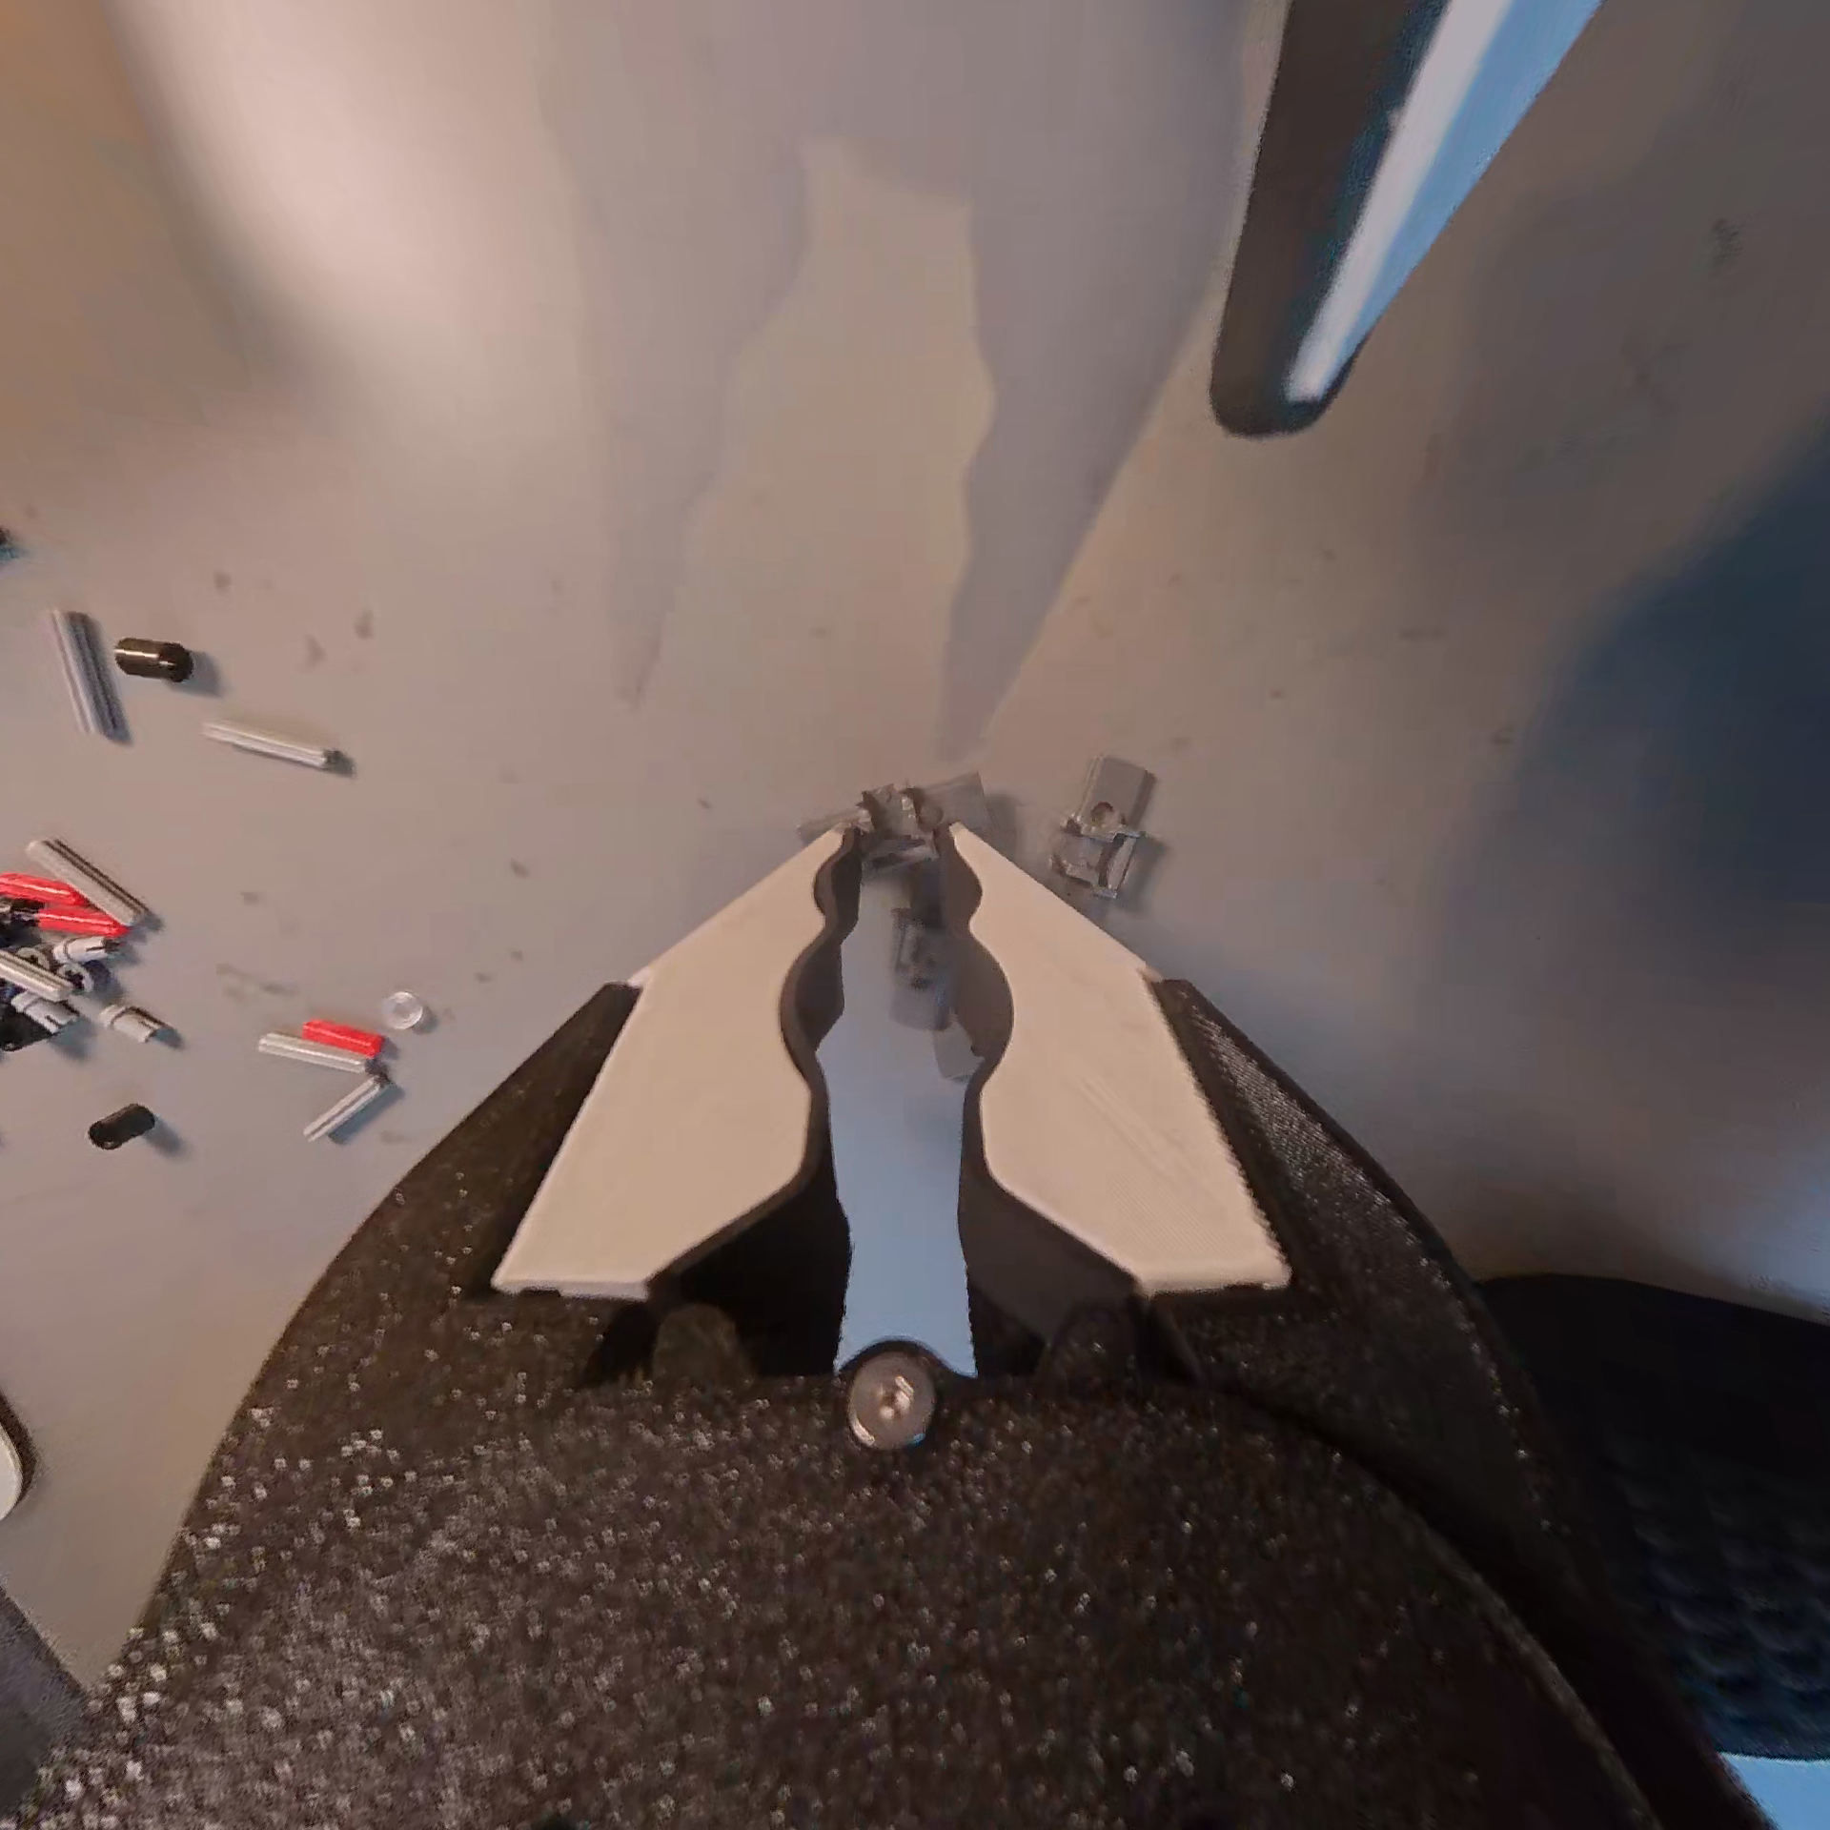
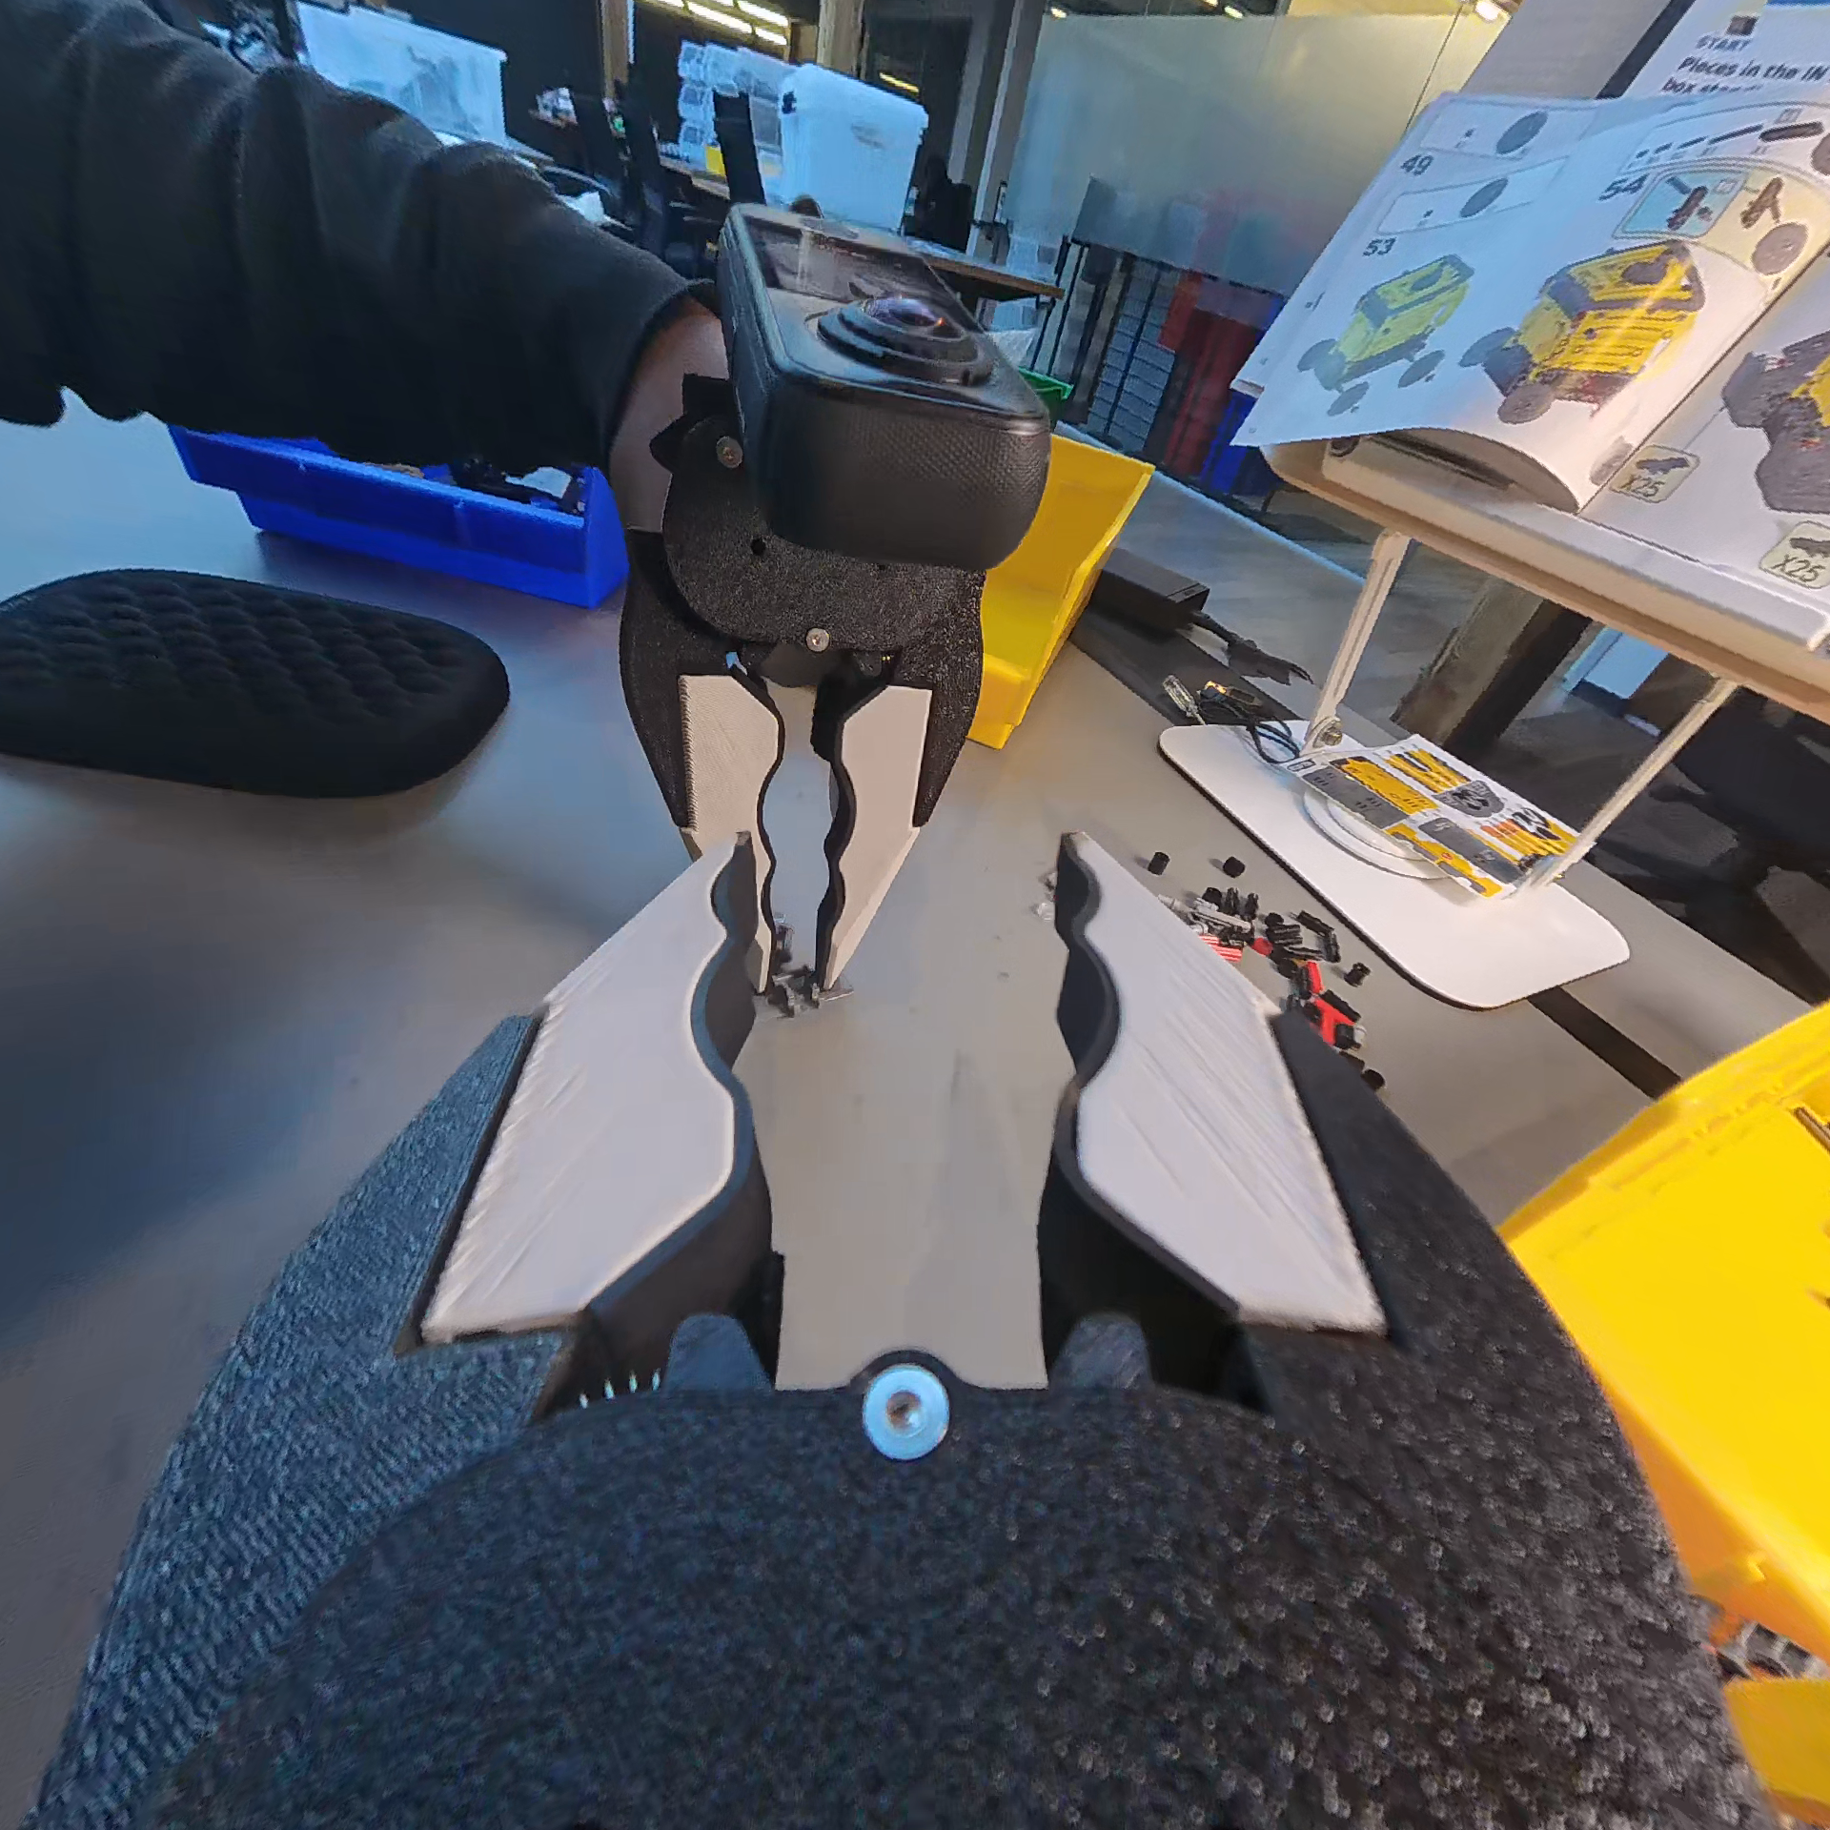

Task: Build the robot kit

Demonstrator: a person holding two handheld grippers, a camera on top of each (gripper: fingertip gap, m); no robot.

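Note:
My left gripper (image 1: 898,837) points down at the grey table (image 1: 594,495). Its fingertips are closed on a small grey brick assembly (image 1: 896,817) that rests on the table. A second small grey brick piece (image 1: 1104,827) lies just right of the tips. The right wrist view shows the left gripper (image 2: 795,980) farther off, held by a hand in a black sleeve (image 2: 297,267), with the grey assembly (image 2: 802,993) at its tips. My right gripper (image 2: 906,862) is open and empty. It hovers low over the table, and its left fingertip is close beside the left gripper.
Loose grey, red and black pins (image 1: 89,951) lie at the left; they also show in the right wrist view (image 2: 1277,941). A black wrist pad (image 2: 228,683), a blue bin (image 2: 396,515), yellow bins (image 2: 1060,564) (image 2: 1683,1287) and a booklet stand (image 2: 1436,921) ring the work area. The gap from one gripper's tips to the other's is roughly 12 cm.

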